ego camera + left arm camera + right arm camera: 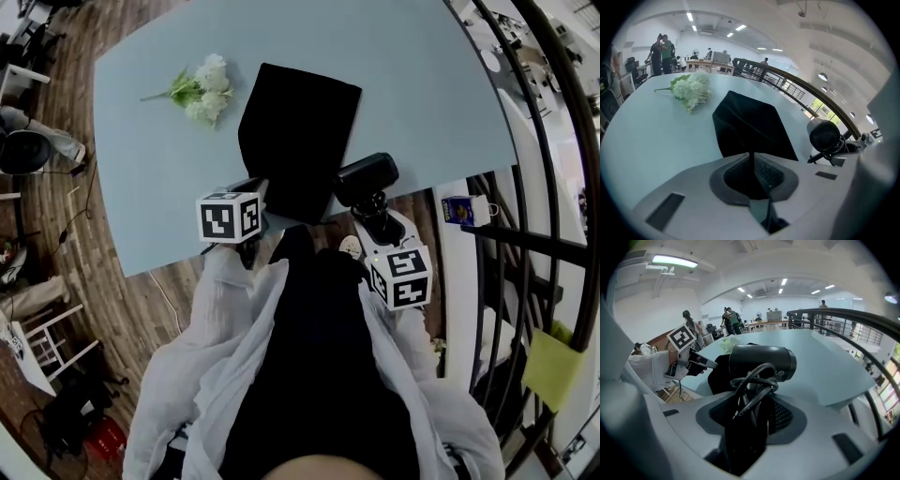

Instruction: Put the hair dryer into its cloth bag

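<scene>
- Cloth bag: flat and black on the pale table, one end by the near edge, close to both tools.
- Hair dryer: held just right of the bag's near end, cord looped round the handle, tidy for sliding in.
- Right gripper: clamped on the handle, so the fat front end is free.
- Left gripper: pinched on the bag's near corner, probably for opening its mouth.
- White flowers: well apart, far left.

There are two tools, one hair dryer, one cloth bag and one flower bunch.
</scene>
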Available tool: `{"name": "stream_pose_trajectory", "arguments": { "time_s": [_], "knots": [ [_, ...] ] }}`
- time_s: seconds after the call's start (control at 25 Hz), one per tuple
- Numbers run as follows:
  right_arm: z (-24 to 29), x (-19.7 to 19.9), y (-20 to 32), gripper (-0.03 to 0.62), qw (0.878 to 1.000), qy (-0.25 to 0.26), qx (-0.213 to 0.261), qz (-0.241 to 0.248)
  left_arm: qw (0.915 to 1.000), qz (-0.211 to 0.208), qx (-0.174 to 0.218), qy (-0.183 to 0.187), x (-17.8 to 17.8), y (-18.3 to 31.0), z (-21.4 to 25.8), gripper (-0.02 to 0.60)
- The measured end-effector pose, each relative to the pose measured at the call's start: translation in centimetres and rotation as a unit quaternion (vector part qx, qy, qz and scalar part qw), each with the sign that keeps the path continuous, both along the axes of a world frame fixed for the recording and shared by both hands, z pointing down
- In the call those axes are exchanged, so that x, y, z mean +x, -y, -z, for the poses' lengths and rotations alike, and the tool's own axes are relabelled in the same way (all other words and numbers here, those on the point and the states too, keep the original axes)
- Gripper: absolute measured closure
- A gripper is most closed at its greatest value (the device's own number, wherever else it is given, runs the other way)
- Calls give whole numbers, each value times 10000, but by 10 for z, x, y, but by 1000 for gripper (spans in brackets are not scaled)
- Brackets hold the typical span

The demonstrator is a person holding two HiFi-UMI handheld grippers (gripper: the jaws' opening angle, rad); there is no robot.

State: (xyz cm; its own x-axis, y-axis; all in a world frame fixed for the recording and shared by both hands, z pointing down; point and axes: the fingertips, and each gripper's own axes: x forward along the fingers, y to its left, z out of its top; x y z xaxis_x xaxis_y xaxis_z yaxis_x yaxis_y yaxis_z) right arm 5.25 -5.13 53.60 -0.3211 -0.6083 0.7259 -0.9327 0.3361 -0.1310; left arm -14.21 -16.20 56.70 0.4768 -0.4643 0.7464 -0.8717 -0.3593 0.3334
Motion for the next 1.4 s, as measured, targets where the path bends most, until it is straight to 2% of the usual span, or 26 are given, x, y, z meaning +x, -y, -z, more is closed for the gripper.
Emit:
{"name": "stream_pose_trajectory", "arguments": {
  "time_s": [0.16, 0.44, 0.52, 0.64, 0.72, 0.84, 0.96, 1.04, 1.16, 1.2, 1.32, 1.4],
  "knots": [
    [3, 38, -9, 396, 10000, -27, -15, -91, 9999, 76, 77, -129, 49, -4, 5, 538],
    [7, 108, -27, 396, 9994, -134, -51, -326, 9952, 347, 70, -912, 153, 8, 14, 538],
    [7, 126, -29, 396, 9992, -162, -52, -370, 9932, 394, 191, -1077, 180, 14, 24, 538],
    [4, 145, -28, 396, 9990, -176, -60, -412, 9930, 319, 588, -972, 201, 18, 37, 537],
    [2, 150, -28, 396, 9990, -186, -73, -404, 9938, 136, 827, -733, 200, 9, 43, 537],
    [-2, 148, -28, 396, 9991, -161, -69, -392, 9932, -405, 1056, -293, 185, -17, 48, 537],
    [-6, 141, -31, 396, 9992, -127, -87, -381, 9874, -1031, 1148, 364, 161, -47, 46, 529],
    [-6, 133, -33, 396, 9991, -121, -90, -384, 9817, -1351, 1153, 688, 142, -62, 45, 503],
    [-6, 118, -33, 396, 9991, -110, -63, -412, 9770, -1656, 1003, 896, 113, -78, 41, 445],
    [-6, 112, -33, 396, 9991, -110, -42, -412, 9749, -1756, 952, 984, 103, -83, 38, 409],
    [-2, 95, -32, 396, 9989, -104, 40, -447, 9630, -2182, 945, 1268, 80, -95, 31, 403],
    [-1, 85, -34, 396, 9987, -92, 71, -498, 9465, -2673, 1093, 1440, 77, -99, 31, 403]
  ]
}}
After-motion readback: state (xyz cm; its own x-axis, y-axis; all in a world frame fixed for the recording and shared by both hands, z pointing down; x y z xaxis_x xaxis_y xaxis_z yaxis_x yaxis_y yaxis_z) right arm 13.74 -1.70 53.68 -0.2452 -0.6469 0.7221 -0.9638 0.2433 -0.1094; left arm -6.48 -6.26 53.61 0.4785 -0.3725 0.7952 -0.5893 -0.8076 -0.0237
